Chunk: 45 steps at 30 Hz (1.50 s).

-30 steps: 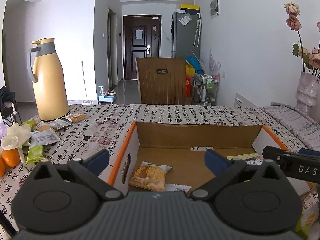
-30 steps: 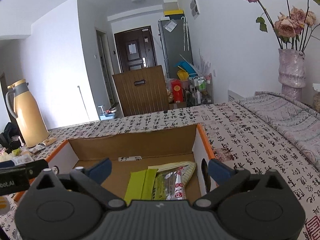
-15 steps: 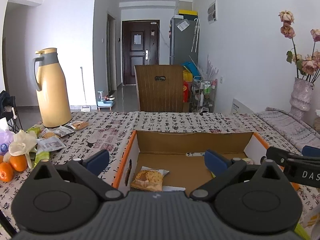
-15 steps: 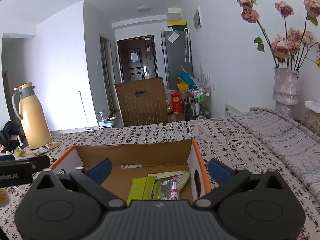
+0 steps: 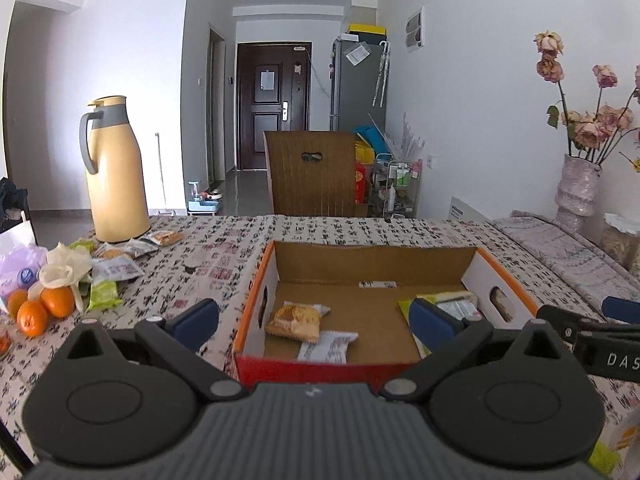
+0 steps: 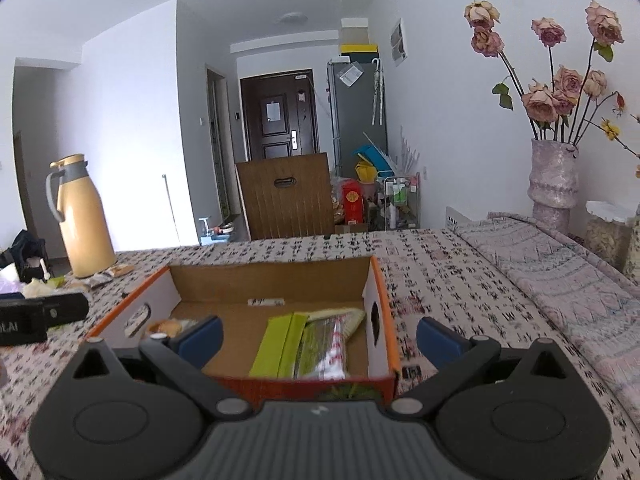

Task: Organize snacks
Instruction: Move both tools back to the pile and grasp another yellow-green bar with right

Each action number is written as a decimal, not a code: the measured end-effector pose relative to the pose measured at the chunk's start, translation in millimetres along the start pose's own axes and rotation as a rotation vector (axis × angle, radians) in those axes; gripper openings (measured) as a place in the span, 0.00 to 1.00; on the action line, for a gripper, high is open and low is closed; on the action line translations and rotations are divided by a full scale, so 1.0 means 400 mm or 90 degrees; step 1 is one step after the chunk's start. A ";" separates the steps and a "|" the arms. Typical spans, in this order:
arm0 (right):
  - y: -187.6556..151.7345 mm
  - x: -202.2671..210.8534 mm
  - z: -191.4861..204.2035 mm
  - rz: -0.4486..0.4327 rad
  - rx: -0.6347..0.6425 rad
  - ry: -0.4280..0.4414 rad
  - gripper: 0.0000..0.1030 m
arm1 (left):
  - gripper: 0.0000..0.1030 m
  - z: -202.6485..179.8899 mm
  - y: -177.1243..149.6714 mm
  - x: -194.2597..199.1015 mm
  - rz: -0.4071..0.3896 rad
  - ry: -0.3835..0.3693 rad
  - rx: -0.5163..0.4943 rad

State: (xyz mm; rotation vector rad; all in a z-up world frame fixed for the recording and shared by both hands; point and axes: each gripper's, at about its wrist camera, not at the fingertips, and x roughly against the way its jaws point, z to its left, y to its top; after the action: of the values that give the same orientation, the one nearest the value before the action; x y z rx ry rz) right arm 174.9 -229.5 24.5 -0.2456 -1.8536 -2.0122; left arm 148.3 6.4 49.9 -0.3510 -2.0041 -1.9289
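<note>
An open cardboard box (image 5: 372, 258) with orange rims sits on the patterned tablecloth; it also shows in the right wrist view (image 6: 268, 280). Inside lie a biscuit packet (image 5: 294, 320), a white packet (image 5: 328, 350) and green packets (image 6: 288, 344) on the right side. My left gripper (image 5: 314, 320) is open and empty, above the box's near edge. My right gripper (image 6: 318, 336) is open and empty, above the box's near right part. More loose snack packets (image 5: 116, 268) lie on the table at left.
A yellow thermos jug (image 5: 114, 172) stands at the far left of the table. Oranges (image 5: 40, 310) and a white bag (image 5: 66, 270) lie at the left edge. A vase with dried roses (image 6: 554, 184) stands at the right, behind a folded quilt (image 6: 560, 280).
Both grippers have pulled back and risen from the box, so its red near wall now shows. Both stay open and empty.
</note>
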 end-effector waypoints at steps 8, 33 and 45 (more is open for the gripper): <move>-0.074 0.089 0.004 0.017 0.016 0.009 1.00 | 1.00 0.021 -0.069 0.072 0.019 -0.007 0.010; -0.236 0.152 -0.046 0.108 0.034 -0.023 1.00 | 1.00 0.067 -0.212 0.108 0.099 -0.024 0.022; -0.227 0.058 -0.116 0.162 0.054 -0.069 1.00 | 1.00 0.069 -0.213 0.089 0.114 -0.011 0.024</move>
State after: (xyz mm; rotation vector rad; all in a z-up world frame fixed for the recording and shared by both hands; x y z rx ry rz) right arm 123.9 -274.9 -54.6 -0.5469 -1.8605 -1.7751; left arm 79.6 27.6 -14.2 -0.5213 -1.9451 -1.7819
